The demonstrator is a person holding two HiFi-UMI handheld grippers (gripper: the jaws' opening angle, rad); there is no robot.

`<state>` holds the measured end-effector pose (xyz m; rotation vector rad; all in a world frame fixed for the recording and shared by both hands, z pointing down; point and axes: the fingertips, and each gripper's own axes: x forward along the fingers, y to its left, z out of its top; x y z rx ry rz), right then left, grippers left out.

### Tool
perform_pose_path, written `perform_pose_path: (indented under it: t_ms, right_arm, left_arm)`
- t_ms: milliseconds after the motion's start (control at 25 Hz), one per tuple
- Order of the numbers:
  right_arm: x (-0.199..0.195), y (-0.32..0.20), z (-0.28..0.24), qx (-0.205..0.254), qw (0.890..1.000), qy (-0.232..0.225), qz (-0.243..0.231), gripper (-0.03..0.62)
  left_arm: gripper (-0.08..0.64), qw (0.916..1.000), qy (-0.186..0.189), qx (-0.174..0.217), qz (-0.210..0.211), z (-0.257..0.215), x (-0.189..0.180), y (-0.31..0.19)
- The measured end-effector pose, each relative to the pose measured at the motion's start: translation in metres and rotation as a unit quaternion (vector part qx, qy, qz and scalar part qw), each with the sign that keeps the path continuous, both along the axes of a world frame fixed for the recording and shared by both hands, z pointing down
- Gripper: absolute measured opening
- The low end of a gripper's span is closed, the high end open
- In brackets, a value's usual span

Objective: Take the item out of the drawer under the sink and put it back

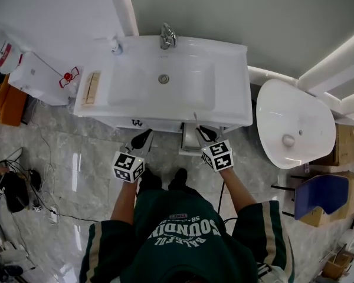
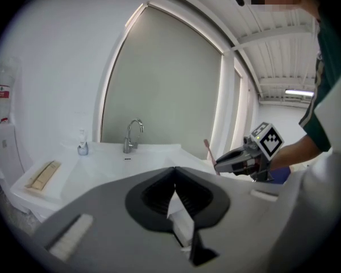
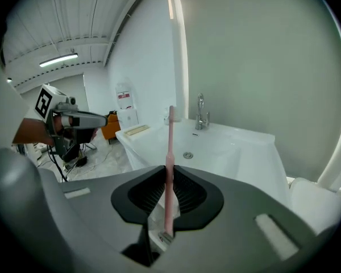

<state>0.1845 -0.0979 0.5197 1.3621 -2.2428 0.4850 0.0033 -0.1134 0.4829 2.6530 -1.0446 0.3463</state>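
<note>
The sink [image 1: 236,108] hides most of the drawer [image 1: 190,142] beneath it.

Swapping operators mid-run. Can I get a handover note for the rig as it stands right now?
Left gripper: shut, empty, held in front of the vanity.
Right gripper: shut on the pink toothbrush, which stands upright between its jaws.
Drawer under the sink looks pulled out, just below the right gripper.
Done: the toothbrush is out of the drawer.
Left: lower it back into the drawer and release. Shutting the drawer probably follows.
</note>
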Motion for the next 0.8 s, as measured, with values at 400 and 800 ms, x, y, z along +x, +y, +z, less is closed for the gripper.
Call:
perform_pose_path:
  t_ms: [400, 800]
  right_arm:
    - [0.029, -0.025, -0.094, 0.096, 0.994, -0.039, 0.042, 0.048]
    - [0.029, -0.028, -0.094, 0.092, 0.992, -0.063, 0.050, 0.049]
  left_arm:
    - [0.051, 0.9993, 0.011, 0.032, -0.015, -0.032, -0.006, -0.013]
    - [0.051, 0.9991, 0.015, 0.036, -0.015, -0.040, -0.002, -0.018]
